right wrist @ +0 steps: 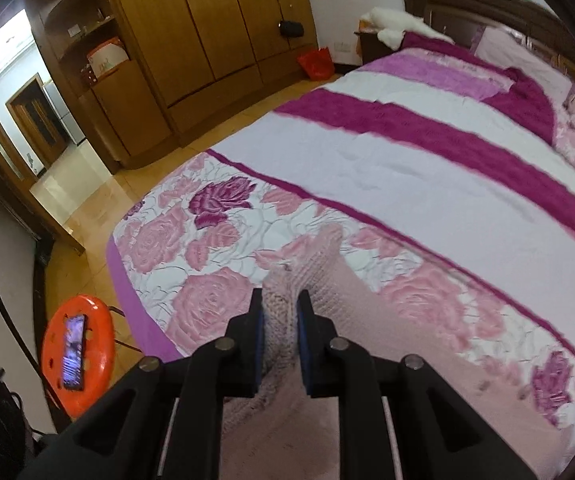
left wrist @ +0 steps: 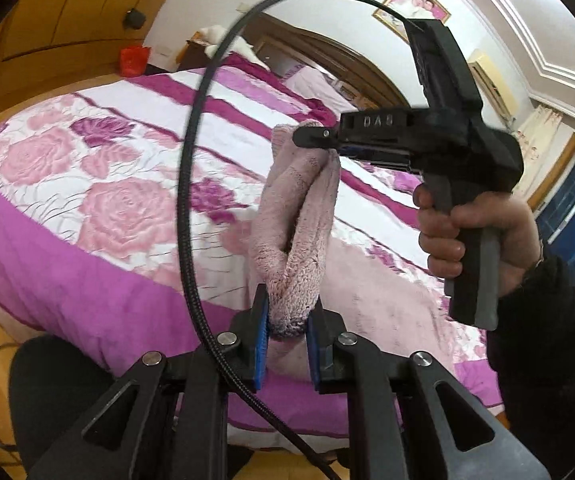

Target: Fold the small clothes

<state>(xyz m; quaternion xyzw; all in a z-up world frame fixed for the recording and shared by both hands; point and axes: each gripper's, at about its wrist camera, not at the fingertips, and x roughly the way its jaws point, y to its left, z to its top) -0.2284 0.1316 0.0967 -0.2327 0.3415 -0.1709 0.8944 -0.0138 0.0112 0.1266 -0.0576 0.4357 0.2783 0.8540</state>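
**Mia:** What are the two grabbers holding?

**Dad:** A small pink fuzzy cloth (left wrist: 293, 216). It hangs in the air over the bed (left wrist: 87, 184). The left gripper (left wrist: 287, 334) sits at six o'clock in its own view, and its blue pads (left wrist: 261, 332) are clamped tight on the bottom end. The right gripper (left wrist: 315, 136) is up at about one o'clock from there, squeezed on the top end.

**Mia:** Is it heavy?

**Dad:** I think it is very light. It looks soft and floppy, like a fluffy sock or a little towel. I cannot tell which. It sags and folds in the middle between the two grabbers.

**Mia:** Will it slip out?

**Dad:** Probably not. The fuzz gives the pads lots to bite on. It will not break either.

**Mia:** Where should you grab it to fold it?

**Dad:** Right at the ends or corners, like now. Then it can be pulled flat and laid on the bed. In the right gripper's own view, the cloth (right wrist: 279, 312) sits bunched between its pads (right wrist: 301, 332) at six o'clock.
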